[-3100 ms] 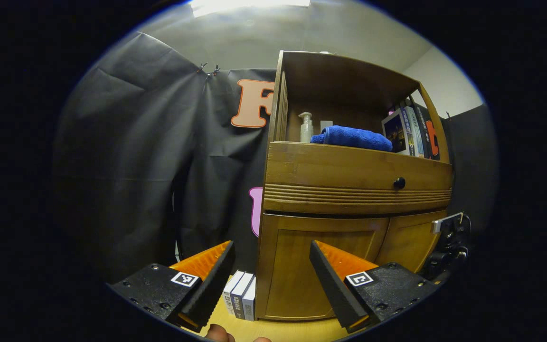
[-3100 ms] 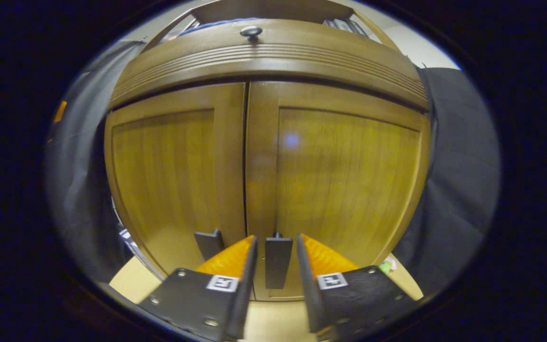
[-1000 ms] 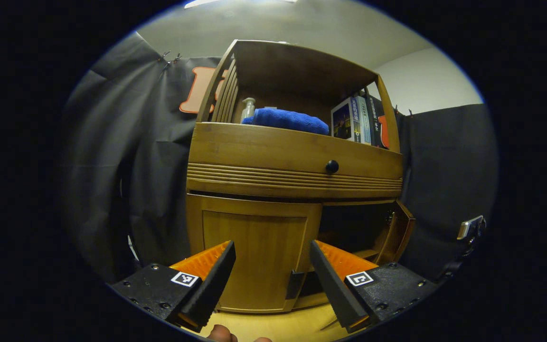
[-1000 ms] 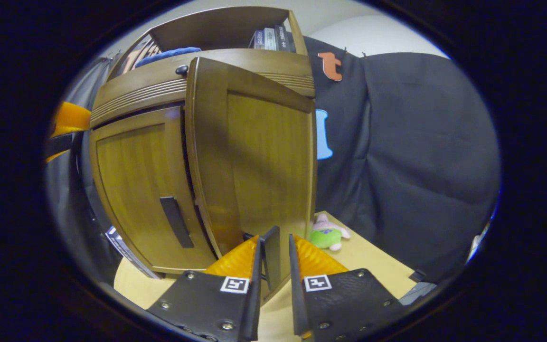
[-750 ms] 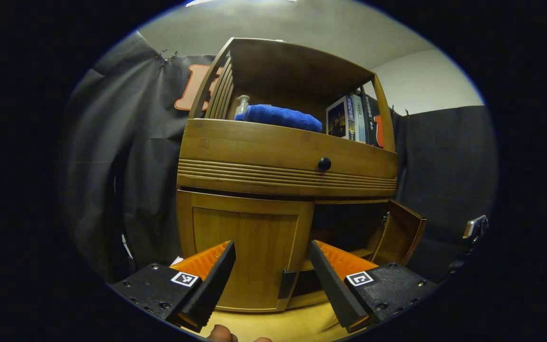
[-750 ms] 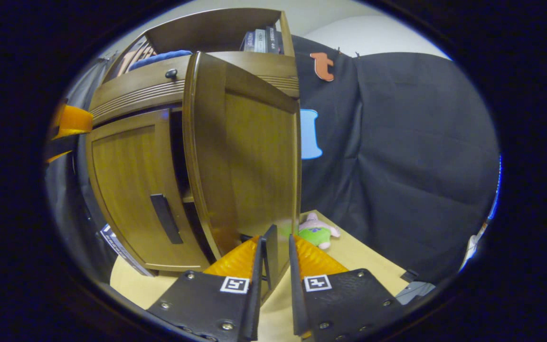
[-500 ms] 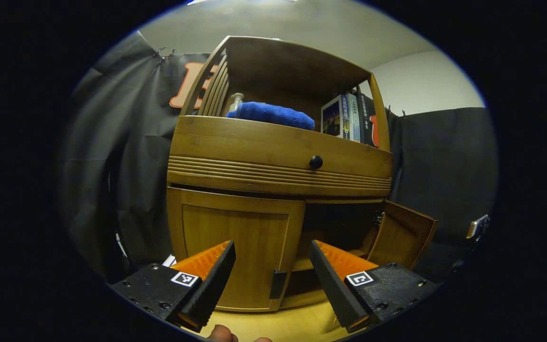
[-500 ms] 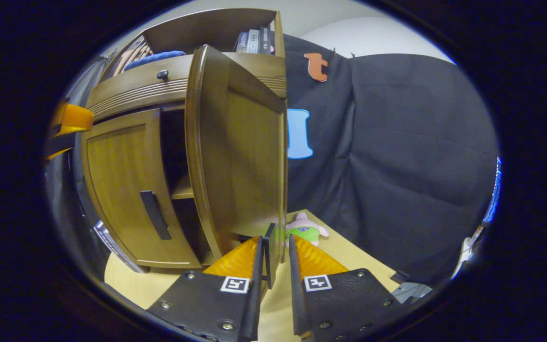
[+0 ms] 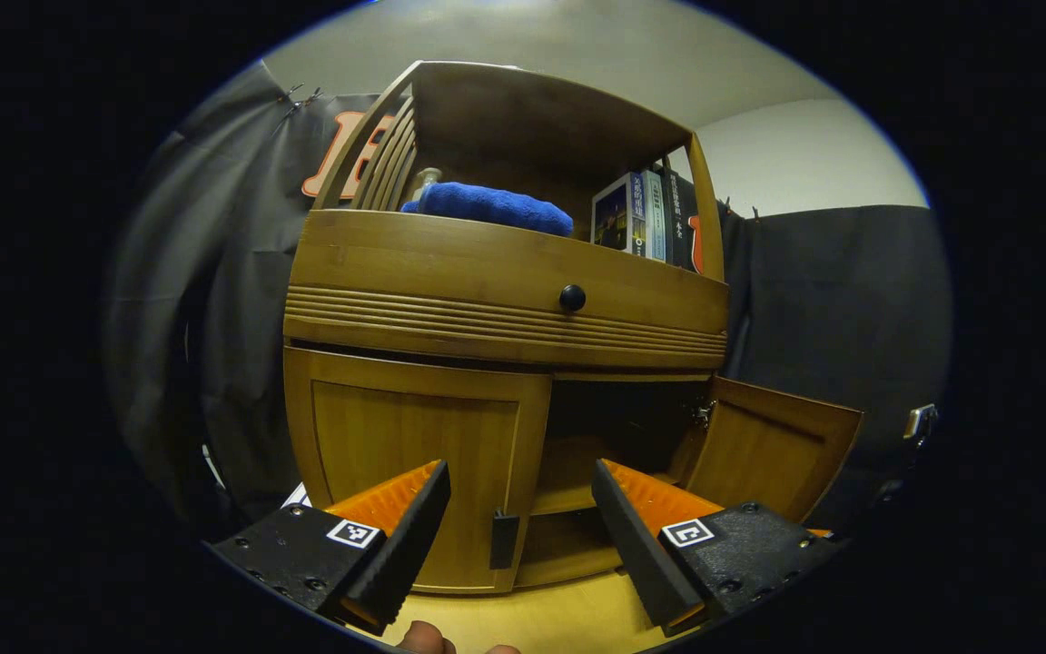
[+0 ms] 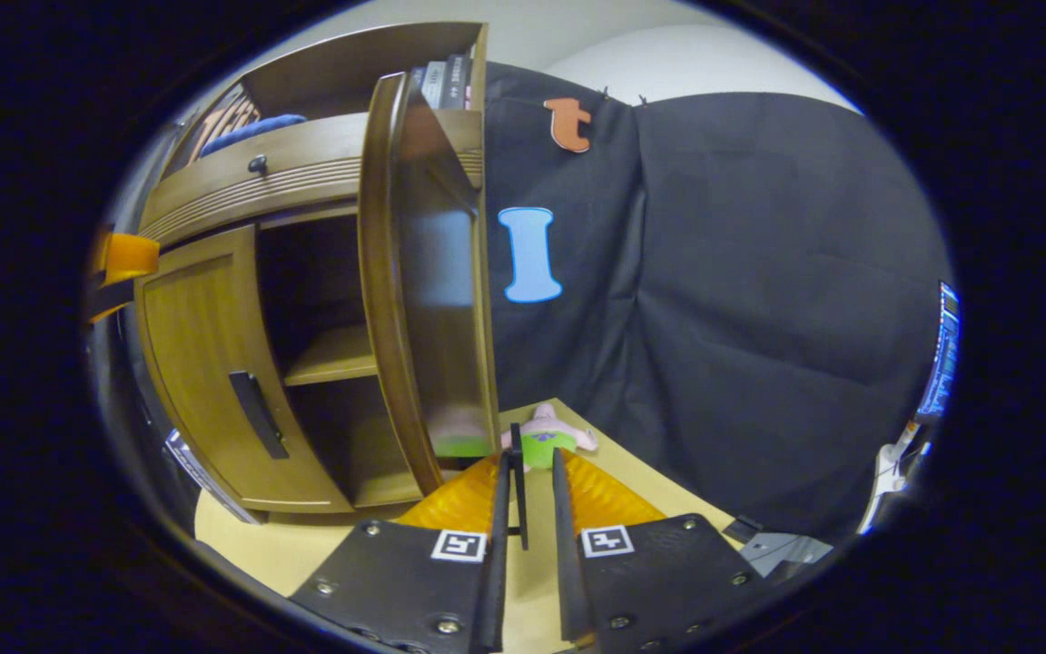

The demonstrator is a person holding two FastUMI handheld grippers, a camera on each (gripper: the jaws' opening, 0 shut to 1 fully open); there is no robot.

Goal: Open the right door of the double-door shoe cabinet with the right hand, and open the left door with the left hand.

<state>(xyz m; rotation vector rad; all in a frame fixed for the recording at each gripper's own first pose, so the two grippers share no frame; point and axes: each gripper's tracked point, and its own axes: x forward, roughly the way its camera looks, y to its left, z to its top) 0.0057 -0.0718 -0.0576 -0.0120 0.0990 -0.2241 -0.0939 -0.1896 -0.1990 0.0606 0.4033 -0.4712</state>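
The wooden shoe cabinet point(image 9: 505, 272) stands on a pale table. Its left door point(image 9: 414, 454) is closed, with a dark handle point(image 9: 504, 539) low at its inner edge. My left gripper point(image 9: 519, 477) is open, short of that handle, which shows between the fingers. The right door point(image 9: 773, 445) stands swung wide open, baring the inner shelf point(image 10: 334, 356). In the right gripper view that door point(image 10: 428, 291) is nearly edge-on. My right gripper point(image 10: 527, 459) is shut on the right door's thin black handle point(image 10: 518, 490). The left gripper's orange finger point(image 10: 119, 259) shows at the left edge.
On the top shelf lie a blue towel point(image 9: 487, 204) and upright books point(image 9: 646, 213). A drawer with a black knob point(image 9: 572, 297) sits above the doors. A small pink and green plush toy point(image 10: 546, 440) lies on the table right of the cabinet. Boxes point(image 10: 201, 472) lean at its left side.
The right door has swung from closed to wide open with my right gripper closed on its handle. My left gripper, still open, has come in front of the left door's handle.
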